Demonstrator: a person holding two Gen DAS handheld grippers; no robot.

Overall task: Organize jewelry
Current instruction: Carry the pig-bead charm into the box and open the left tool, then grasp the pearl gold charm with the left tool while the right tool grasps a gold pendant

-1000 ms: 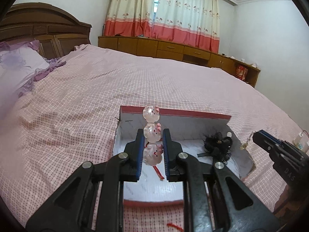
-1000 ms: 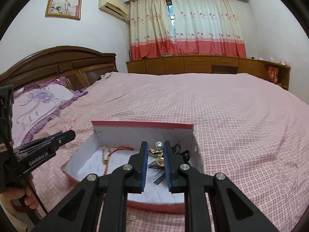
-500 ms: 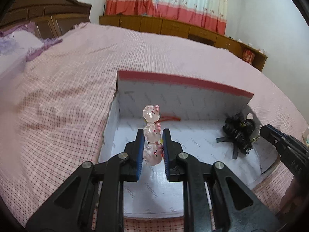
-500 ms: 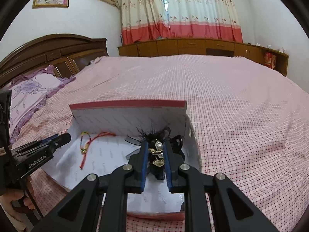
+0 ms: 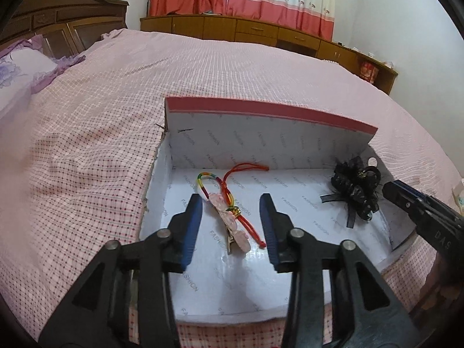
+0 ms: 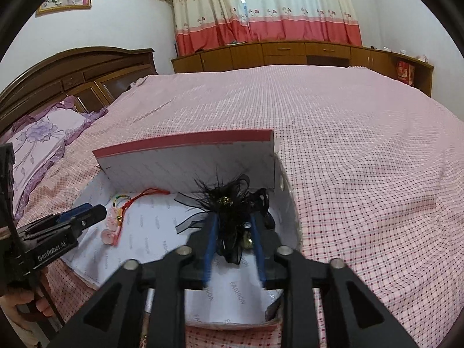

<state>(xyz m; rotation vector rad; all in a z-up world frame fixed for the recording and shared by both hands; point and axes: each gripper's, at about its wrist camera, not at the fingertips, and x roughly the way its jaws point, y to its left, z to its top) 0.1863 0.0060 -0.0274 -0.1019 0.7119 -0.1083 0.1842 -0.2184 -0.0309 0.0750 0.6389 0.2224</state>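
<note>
A white box with a red rim (image 5: 269, 113) lies open on the bed, also in the right wrist view (image 6: 185, 145). A pink bead hair clip (image 5: 229, 223) lies on the box floor across a red cord bracelet (image 5: 246, 171). My left gripper (image 5: 230, 203) is open and empty just above the clip. A black feather hair piece (image 5: 355, 188) lies at the box's right side. My right gripper (image 6: 233, 226) is open, its fingers either side of the black piece (image 6: 229, 203). The clip also shows in the right wrist view (image 6: 111, 226).
The pink checked bedspread (image 5: 101, 121) surrounds the box. A purple pillow (image 6: 37, 142) and wooden headboard (image 6: 78, 69) are at the left. Wooden cabinets (image 6: 290, 55) stand under the curtains behind the bed.
My left gripper opened and let the pink bead clip down onto the box floor. My right gripper opened, leaving the small gold piece by the black hair piece. Both grippers moved lower into the box.
</note>
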